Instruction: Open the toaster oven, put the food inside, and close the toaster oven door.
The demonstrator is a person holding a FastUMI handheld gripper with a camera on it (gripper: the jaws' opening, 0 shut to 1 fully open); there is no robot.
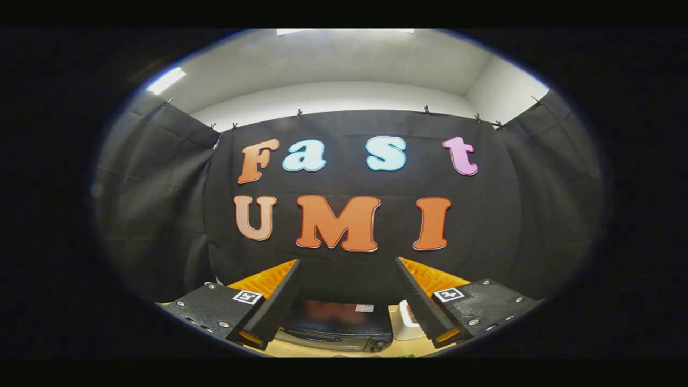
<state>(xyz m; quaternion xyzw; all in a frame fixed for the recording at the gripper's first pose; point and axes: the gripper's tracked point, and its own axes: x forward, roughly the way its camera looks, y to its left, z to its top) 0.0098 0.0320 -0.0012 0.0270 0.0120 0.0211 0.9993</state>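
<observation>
Between the spread black-padded fingers of the gripper (344, 301), well beyond their tips, sits the black box-shaped toaster oven (337, 325) on a pale wooden table (317, 352). Its long axis runs crosswise, top surface visible. Claw stands wide, grasping nothing. White container (408, 322) sits just beside it.

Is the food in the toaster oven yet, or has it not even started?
It looks like the very beginning. Nothing looks done: the toaster oven sits low between the fingers, and its door seems shut, though little of it shows. In hand: nothing, as the gripper is open and empty, raised well above the oven. Left: opening the door, putting the food in and closing it. A white object stands beside the oven; I cannot tell what it is.
</observation>
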